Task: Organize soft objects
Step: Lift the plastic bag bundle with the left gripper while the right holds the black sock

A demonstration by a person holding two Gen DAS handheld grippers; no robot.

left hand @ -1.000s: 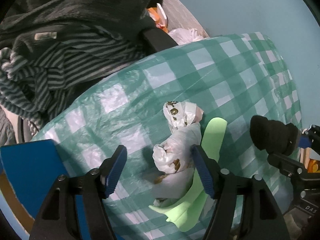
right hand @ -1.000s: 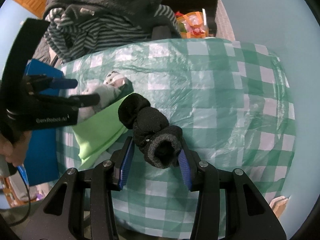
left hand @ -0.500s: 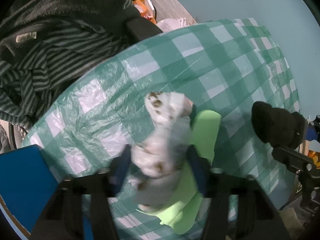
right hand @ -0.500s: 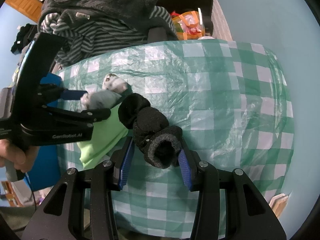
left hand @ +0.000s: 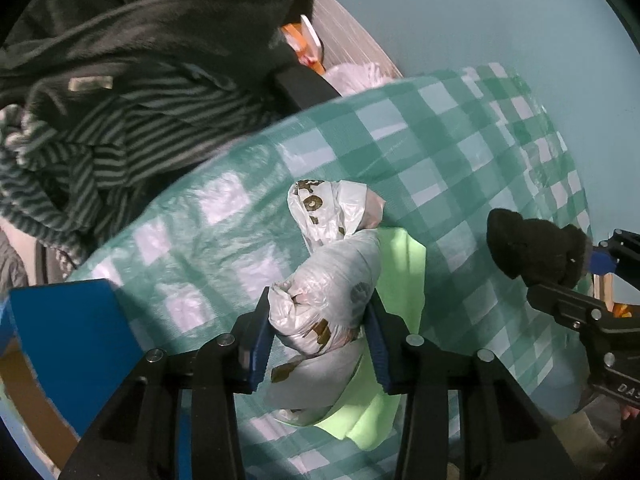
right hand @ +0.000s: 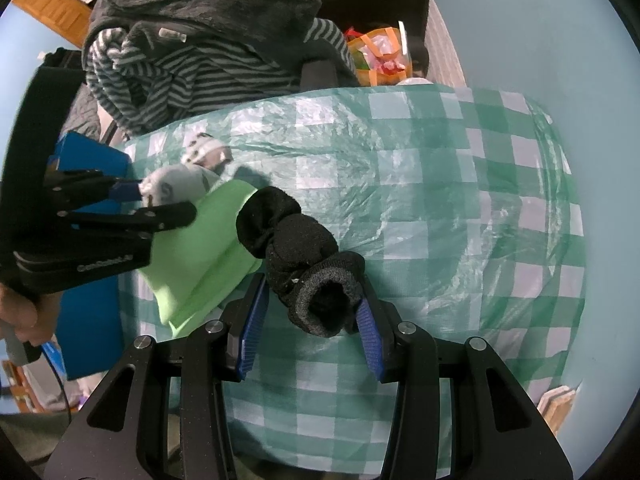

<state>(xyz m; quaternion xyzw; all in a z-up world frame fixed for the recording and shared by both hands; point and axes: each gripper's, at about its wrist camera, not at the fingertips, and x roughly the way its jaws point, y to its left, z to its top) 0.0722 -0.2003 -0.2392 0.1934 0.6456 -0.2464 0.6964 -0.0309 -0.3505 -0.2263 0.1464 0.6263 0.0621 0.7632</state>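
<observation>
A crumpled white plastic bag (left hand: 332,280) with brown print sits between the blue pads of my left gripper (left hand: 319,308), whose jaws are closing and press on both its sides. Its tail hangs down onto a light green cloth (left hand: 404,276) on the checked tablecloth (left hand: 440,140). In the right wrist view, my right gripper (right hand: 312,300) is shut on a rolled black sock bundle (right hand: 296,240), held above the table just right of the green cloth (right hand: 200,248). The left gripper (right hand: 168,200) shows there at the left with the bag, held by a hand (right hand: 20,316).
A heap of striped and dark grey clothes (left hand: 100,140) lies on a chair behind the table. A blue box (left hand: 60,340) stands at the table's left edge. An orange bag (right hand: 380,56) sits on the floor beyond. The right half of the tablecloth (right hand: 460,208) is bare.
My left gripper went from wide open around the plastic bag to shut on it and raised it a little. The right gripper kept still with the sock.
</observation>
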